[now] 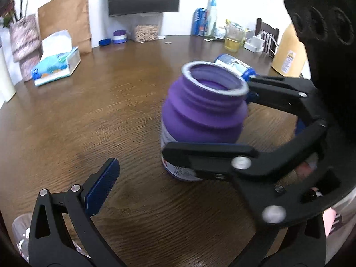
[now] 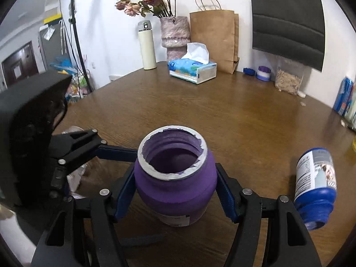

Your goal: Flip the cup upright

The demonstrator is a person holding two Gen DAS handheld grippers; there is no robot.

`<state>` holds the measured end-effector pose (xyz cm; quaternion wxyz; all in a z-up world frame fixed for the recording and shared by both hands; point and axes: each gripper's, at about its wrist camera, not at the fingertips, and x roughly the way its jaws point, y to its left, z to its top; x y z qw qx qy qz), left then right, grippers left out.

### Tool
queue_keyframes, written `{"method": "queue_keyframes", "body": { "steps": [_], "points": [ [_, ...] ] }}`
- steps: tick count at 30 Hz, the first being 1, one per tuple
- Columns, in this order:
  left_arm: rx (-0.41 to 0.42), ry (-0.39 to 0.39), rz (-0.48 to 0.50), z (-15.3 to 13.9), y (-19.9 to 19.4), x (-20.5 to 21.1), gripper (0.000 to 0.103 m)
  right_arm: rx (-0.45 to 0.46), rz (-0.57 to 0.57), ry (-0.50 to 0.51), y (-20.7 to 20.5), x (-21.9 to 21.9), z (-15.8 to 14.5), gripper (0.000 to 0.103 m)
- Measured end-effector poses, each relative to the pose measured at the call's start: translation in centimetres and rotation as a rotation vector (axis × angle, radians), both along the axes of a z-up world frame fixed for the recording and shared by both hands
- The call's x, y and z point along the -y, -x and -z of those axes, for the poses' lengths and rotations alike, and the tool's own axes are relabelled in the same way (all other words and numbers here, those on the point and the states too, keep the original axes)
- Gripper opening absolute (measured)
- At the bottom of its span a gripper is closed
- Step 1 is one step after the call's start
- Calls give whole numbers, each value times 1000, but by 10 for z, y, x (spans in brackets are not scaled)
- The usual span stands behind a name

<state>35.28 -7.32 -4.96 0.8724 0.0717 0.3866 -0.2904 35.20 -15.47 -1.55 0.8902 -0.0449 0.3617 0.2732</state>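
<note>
Purple cup [image 2: 175,182] upright, torn silver rim, right gripper [image 2: 175,191] clamping it

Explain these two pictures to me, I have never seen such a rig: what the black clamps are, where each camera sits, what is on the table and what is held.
The black clamps are hand-held two-finger grippers, one per hand, each carrying a fisheye camera that looks along its fingers. In the right wrist view, the right gripper has its blue pads on both sides of the purple cup, which stands mouth-up on the wooden table. The left gripper is open and holds nothing. A blue bottle lies on its side nearby. Further back stand a tissue box, a paper bag and a vase.
</note>
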Motion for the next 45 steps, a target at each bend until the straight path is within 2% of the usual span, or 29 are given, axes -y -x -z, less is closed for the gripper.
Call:
{"method": "queue_keyframes", "body": {
  "steps": [5,9,12,15,17,19,23,33,37,40,45],
  "points": [
    [32,7,-17,-4,1,-6,103,-8,5,-3,5,-2,-7,71],
    [77,41,-49,-21,11,-12,103,15,20,-17,16,5,-21,72],
    [118,40,-84,-34,18,-17,103,47,45,-33,30,18,-37,80],
    [161,53,-138,-50,34,-24,103,82,78,-39,45,33,-52,80],
    [218,50,-198,-60,48,-30,103,102,104,-34,54,41,-60,80],
    [283,32,-281,-69,64,-37,103,124,132,-8,64,47,-65,80],
    [360,50,-357,-81,96,-53,103,171,168,56,88,52,-71,80],
    [421,61,-399,-89,147,-74,103,179,239,-4,128,58,-72,80],
    [452,41,-405,-89,152,-74,103,210,242,5,133,55,-75,80],
    [430,60,-409,-84,151,-78,103,210,252,-20,132,55,-78,80],
    [447,75,-499,-86,164,-89,103,286,249,-20,150,51,-81,80]
  ]
}}
